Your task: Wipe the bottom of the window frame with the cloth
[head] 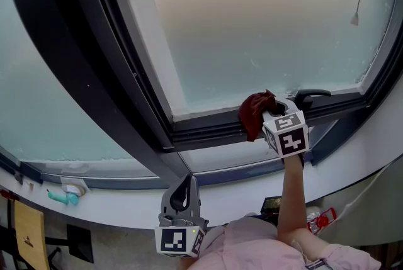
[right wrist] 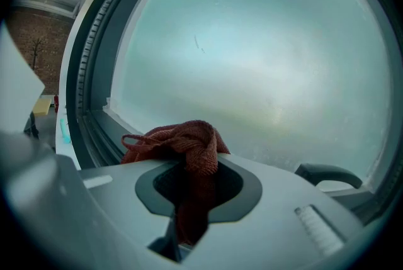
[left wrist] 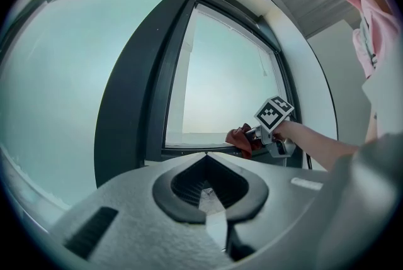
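A dark red cloth [head: 254, 112] is bunched against the bottom rail of the dark window frame [head: 208, 131], just under the frosted pane. My right gripper [head: 271, 112] is shut on the cloth, with its marker cube just below the rail. In the right gripper view the cloth [right wrist: 182, 144] spills out over the top of the right gripper [right wrist: 189, 202], close to the glass. My left gripper [head: 182, 192] hangs lower, by the white sill, shut with nothing in it. The left gripper view looks over the left gripper [left wrist: 211, 199] toward the cloth [left wrist: 240, 138] and the right gripper [left wrist: 261, 131].
A black window handle [head: 312, 96] sits on the rail just right of the cloth. A blind cord's pull [head: 355, 19] hangs at upper right. On the white sill [head: 126, 202] lies a teal object [head: 63, 197]. A thick dark mullion [head: 69, 55] runs diagonally at left.
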A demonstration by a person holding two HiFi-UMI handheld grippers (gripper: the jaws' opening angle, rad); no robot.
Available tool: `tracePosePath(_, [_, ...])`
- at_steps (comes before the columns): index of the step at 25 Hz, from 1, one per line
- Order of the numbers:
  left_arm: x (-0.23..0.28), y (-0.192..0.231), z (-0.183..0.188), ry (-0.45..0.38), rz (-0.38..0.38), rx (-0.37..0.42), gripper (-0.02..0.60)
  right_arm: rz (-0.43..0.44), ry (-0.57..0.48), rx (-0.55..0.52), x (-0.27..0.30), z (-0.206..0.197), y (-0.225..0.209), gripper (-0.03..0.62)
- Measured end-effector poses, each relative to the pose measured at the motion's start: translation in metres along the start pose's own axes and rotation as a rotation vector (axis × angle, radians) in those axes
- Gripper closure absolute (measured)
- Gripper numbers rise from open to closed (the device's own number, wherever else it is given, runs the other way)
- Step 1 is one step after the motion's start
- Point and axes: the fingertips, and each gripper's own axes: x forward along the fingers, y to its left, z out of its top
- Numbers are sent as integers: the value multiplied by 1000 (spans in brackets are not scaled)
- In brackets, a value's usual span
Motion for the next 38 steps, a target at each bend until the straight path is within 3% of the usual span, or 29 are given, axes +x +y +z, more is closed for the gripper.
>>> tracePosePath(10, [-1,4,-1,1,12,-5,586,0,-1,4,-1,-1,-2,525])
tracePosePath(24, [-3,10,1,2,16,0,586,-63,-13,-8,-4,-2,-11,525])
tracePosePath(30, [-7,7,3,-1,3,10,586,-149,-115,-102,-10,5,-6,523])
tracePosePath(33, [-9,3,4,1,-11,15,586,-196,-222,-125,-25,20,2,523])
tracePosePath(35, [-12,2,3,1,-16,15,586,-192,-300,-135,-38,35,18,524])
tracePosePath(38, [-18,1,3,3,-17,19,586,-109,-368,-130,-47,53,53,525])
